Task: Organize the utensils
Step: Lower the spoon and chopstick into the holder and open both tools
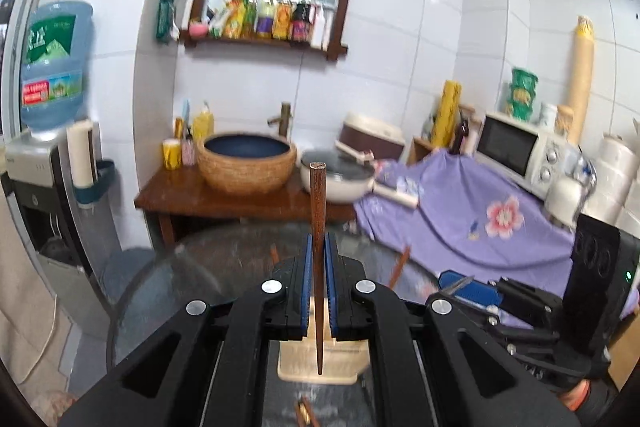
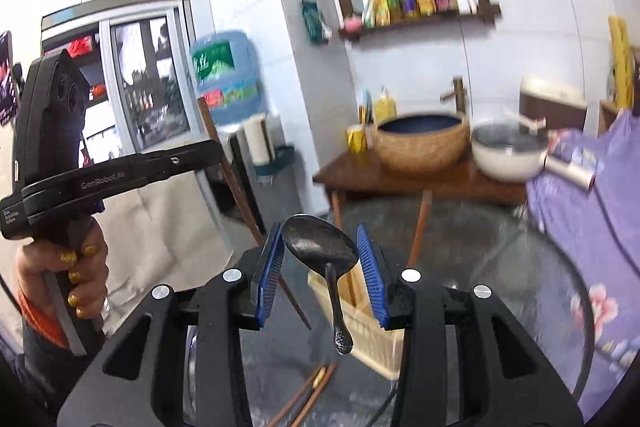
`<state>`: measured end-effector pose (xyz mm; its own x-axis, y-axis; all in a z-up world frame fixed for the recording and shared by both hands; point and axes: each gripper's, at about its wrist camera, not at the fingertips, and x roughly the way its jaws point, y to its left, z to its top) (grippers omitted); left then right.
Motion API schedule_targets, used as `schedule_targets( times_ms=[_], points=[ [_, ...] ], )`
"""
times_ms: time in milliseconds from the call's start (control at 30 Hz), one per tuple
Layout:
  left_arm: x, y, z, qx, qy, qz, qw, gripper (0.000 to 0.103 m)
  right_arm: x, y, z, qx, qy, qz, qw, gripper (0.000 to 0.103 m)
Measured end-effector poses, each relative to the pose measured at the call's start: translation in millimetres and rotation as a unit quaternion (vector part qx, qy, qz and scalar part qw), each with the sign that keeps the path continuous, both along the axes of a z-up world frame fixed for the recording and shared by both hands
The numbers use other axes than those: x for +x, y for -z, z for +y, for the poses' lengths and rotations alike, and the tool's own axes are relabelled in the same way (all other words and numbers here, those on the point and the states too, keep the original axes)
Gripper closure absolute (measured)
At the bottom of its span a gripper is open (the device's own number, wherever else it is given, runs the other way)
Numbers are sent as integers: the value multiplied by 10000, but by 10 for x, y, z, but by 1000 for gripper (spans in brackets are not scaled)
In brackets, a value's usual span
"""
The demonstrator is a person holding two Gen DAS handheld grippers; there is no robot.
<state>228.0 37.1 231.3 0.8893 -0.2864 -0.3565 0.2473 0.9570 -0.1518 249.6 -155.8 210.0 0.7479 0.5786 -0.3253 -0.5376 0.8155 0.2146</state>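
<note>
My left gripper (image 1: 319, 245) is shut on a dark wooden chopstick (image 1: 318, 227), which stands upright between the blue pads with its thin end down. Under it on the glass table (image 1: 224, 267) sits a pale wooden utensil holder (image 1: 340, 363). My right gripper (image 2: 320, 247) is shut on a metal spoon (image 2: 320, 243), gripped across its bowl, the handle hanging down over the slatted holder (image 2: 372, 331). In the right wrist view a hand holds the left gripper (image 2: 212, 151) at the left, the chopstick (image 2: 236, 183) slanting below it. The right gripper (image 1: 460, 283) shows at the right of the left wrist view.
Loose chopsticks (image 2: 316, 387) lie on the glass near the front edge, and others (image 1: 400, 267) further back. Behind stand a wooden stand (image 1: 240, 205) with a woven basin (image 1: 246, 163), a white pan (image 1: 340, 183), a purple cloth (image 1: 480, 211), a microwave (image 1: 516, 151) and a water dispenser (image 1: 52, 67).
</note>
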Motion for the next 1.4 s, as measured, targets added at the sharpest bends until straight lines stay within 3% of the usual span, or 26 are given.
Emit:
schedule_targets(
  times_ms=[100, 200, 567, 833, 1167, 1267, 1333, 1400],
  points=[
    [155, -83, -41, -43, -146, -115, 9998, 97, 98, -149, 63, -113, 199, -287, 9993, 65],
    [320, -16, -86, -96, -227, -76, 9997, 97, 233, -109, 128, -234, 343, -353, 9985, 65],
    [615, 810, -215, -4, -192, 560, 9982, 97, 557, 750, 182, -411, 560, 204, 9974, 65],
    [675, 1241, -254, 146, -177, 879, 9959, 96, 593, 1125, 203, -583, 619, 408, 9955, 65],
    [657, 1278, -260, 315, -199, 803, 9961, 96, 579, 1264, 253, -796, 740, 371, 9934, 63],
    [596, 1272, -251, 344, -175, 719, 9967, 85, 522, 1254, 231, -705, 721, 228, 9946, 47],
    [504, 1254, -216, 314, -237, 599, 9974, 63, 451, 1236, 235, -760, 756, 109, 9942, 45],
    [396, 1242, -168, 273, -320, 472, 9980, 51, 357, 1210, 226, -787, 792, -12, 9937, 45]
  ],
)
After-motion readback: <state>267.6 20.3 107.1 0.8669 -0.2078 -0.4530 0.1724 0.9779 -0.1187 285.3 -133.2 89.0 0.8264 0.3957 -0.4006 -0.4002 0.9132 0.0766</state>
